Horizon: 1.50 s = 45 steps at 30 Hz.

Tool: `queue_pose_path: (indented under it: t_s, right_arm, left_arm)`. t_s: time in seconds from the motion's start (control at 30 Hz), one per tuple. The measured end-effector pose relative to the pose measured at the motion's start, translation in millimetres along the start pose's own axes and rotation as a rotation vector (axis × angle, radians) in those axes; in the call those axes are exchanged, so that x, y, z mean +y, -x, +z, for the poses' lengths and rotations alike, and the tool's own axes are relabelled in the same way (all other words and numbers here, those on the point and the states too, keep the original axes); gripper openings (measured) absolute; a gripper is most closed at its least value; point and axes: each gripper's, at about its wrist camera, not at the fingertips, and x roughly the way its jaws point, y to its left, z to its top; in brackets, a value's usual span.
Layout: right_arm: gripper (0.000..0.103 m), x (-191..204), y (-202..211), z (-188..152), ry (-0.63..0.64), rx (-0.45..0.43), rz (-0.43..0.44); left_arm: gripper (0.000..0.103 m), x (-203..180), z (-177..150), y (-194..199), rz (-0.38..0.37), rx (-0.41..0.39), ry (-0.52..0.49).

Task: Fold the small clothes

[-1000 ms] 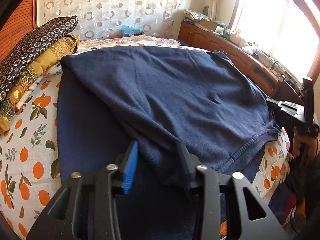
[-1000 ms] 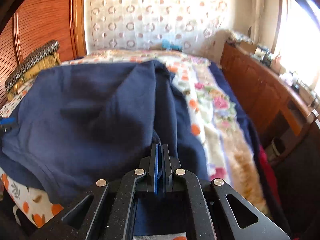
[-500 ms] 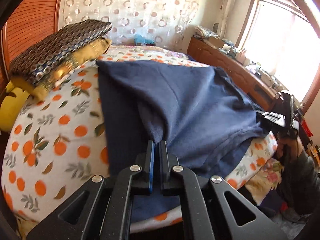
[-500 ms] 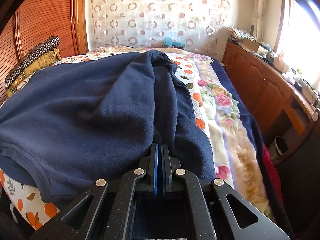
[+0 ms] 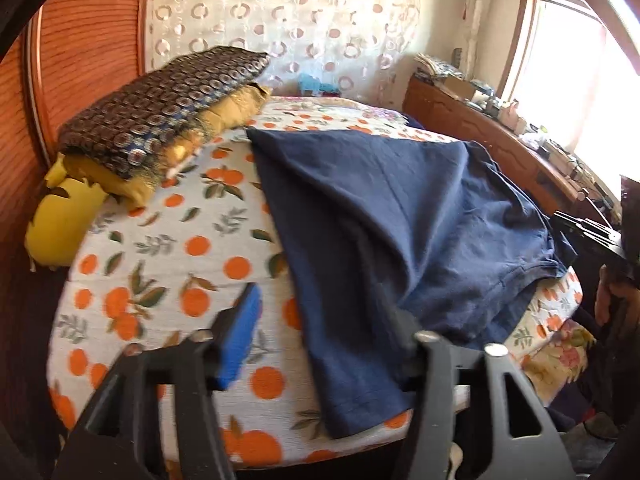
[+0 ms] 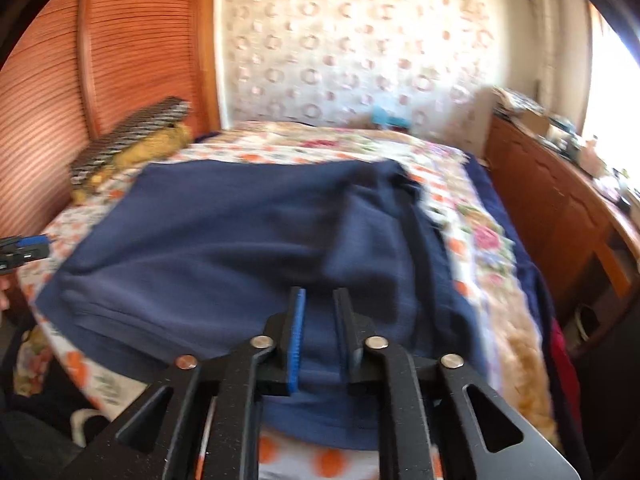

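Beside left gripper [image 5: 320, 324]: yellow cushion [image 5: 60, 224]

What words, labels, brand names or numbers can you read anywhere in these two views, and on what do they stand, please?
None can be read.
The navy garment shows no print or tag.
The bedsheet carries only orange-fruit patterns.
Items on the wooden sideboard are too small and blurred to read.

My jaws are black with blue pads [image 5: 239, 340] — under them a plain navy shirt [image 5: 400, 216] on a white sheet [image 5: 168, 248] printed with oranges and green leaves — beside mustard and dark ring-patterned folded cloth [image 5: 160, 116].
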Motion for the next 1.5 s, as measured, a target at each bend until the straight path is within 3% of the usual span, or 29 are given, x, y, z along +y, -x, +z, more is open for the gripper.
queue_pose_path:
  t_s: [0.17,0.47,0.73,0.93,1.17,1.23,1.3,1.4,1.5]
  right_arm:
    - [0.051,55,-13,12,0.046,-0.012,0.159]
    - [0.052,150,-52,22,0.169,0.041,0.382]
    - [0.052,206,-73,24,0.294,0.095,0.560]
    - [0.052,237,-90,18,0.359,0.130,0.603]
    - [0.052,251,-99,12,0.412,0.132,0.548]
    - [0.045,255,-96,12,0.426,0.126,0.530]
    - [0.028,254,-94,12,0.425,0.123,0.524]
    - [0.011,244,-90,13,0.400,0.126,0.533]
    - [0.008,234,-88,17,0.358,0.113,0.542]
  left_arm:
    - [0.070,10,-1,6,0.028,-0.005,0.005]
    - [0.070,42,-11,17,0.073,-0.006,0.056]
    - [0.070,70,-20,29,0.114,-0.017,0.106]
    - [0.070,79,-23,35,0.136,-0.023,0.116]
    - [0.070,86,-26,34,0.139,-0.019,0.127]
    - [0.070,86,-26,33,0.138,-0.017,0.127]
    - [0.070,86,-25,31,0.136,-0.016,0.124]
    - [0.070,84,-20,28,0.131,-0.015,0.118]
    - [0.070,81,-8,20,0.128,-0.018,0.096]
